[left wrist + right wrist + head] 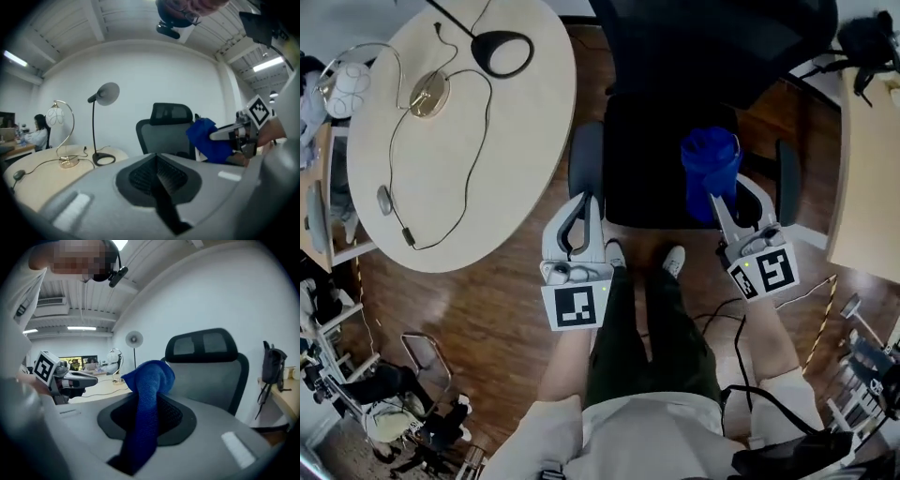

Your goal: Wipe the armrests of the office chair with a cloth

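The black office chair (661, 155) stands in front of me, with a grey left armrest (586, 157) and a right armrest (787, 178). My right gripper (713, 200) is shut on a blue cloth (710, 161), which bunches up over the seat's right side. In the right gripper view the cloth (146, 394) runs between the closed jaws, with the chair back (211, 366) beyond. My left gripper (588, 200) is shut and holds nothing, its tips just below the left armrest. The left gripper view shows the chair (165, 131), the cloth (208, 140) and the right gripper (236, 133).
A round pale table (516, 178) at the left carries a black desk lamp (502, 52), a gold lamp base (428, 94) and cables. A wooden desk (867, 178) flanks the right. My shoes (673, 260) rest on the wood floor near the seat. Clutter sits at the lower left.
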Motion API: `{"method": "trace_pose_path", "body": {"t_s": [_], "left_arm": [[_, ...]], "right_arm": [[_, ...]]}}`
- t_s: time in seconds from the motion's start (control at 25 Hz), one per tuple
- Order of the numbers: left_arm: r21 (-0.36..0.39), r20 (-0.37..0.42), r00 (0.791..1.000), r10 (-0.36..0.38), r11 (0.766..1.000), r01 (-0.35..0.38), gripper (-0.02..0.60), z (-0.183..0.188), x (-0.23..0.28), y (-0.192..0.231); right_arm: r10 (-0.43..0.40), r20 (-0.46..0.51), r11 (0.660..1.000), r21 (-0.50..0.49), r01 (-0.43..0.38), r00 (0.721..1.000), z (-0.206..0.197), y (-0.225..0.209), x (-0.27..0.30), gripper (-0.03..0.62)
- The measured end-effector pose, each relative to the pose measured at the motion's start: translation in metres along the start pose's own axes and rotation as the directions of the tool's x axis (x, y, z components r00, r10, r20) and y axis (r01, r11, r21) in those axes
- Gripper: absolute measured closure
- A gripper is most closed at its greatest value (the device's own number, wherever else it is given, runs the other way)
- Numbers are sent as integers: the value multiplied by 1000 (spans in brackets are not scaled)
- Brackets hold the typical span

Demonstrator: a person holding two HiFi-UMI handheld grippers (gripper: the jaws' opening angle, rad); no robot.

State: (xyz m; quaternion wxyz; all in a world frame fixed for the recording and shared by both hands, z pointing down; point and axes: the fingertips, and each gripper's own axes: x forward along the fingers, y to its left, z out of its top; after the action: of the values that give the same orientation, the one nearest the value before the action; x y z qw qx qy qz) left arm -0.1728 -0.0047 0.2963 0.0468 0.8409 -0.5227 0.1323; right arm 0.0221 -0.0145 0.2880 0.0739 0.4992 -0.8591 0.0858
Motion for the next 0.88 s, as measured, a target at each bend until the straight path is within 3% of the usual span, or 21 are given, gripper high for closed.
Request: {"method": "trace_pose_path", "body": {"t_s": [0.12, 0.24, 0.32, 0.44, 0.6, 0.76, 0.84, 0.88], "left_arm": [[-43, -7, 999, 54, 998, -54, 580, -23, 9, 14], [-70, -8, 995, 104, 992, -104, 580, -35, 0, 29], [-90, -24, 993, 113, 989, -115, 580, -49, -7, 36], [-123, -46, 991, 128, 983, -133, 580, -65, -13, 47], [-126, -90, 986, 138, 981, -148, 580, -78, -18, 54], [-134, -90, 984, 152, 977, -163, 580, -79, -17, 59], [-120, -92, 985, 146, 980, -157, 580, -82, -16, 58], [-120, -98, 985, 141, 981, -152, 580, -86, -14, 56]], "right_arm": [[144, -90, 990, 7, -144, 985, -42, 29, 69, 496], [301, -199, 950, -26, -312, 933, -78, 76, 152, 496], [333, -311, 926, -69, -370, 890, -104, 99, 204, 496], [300, -502, 919, -75, -386, 811, -156, 109, 246, 497], [376, -521, 893, -16, -449, 766, -177, 136, 215, 497], [517, -513, 812, 40, -582, 686, -193, 209, 127, 497], [555, -487, 791, 57, -610, 674, -201, 236, 92, 497], [566, -459, 791, 65, -609, 685, -202, 241, 84, 497]]}}
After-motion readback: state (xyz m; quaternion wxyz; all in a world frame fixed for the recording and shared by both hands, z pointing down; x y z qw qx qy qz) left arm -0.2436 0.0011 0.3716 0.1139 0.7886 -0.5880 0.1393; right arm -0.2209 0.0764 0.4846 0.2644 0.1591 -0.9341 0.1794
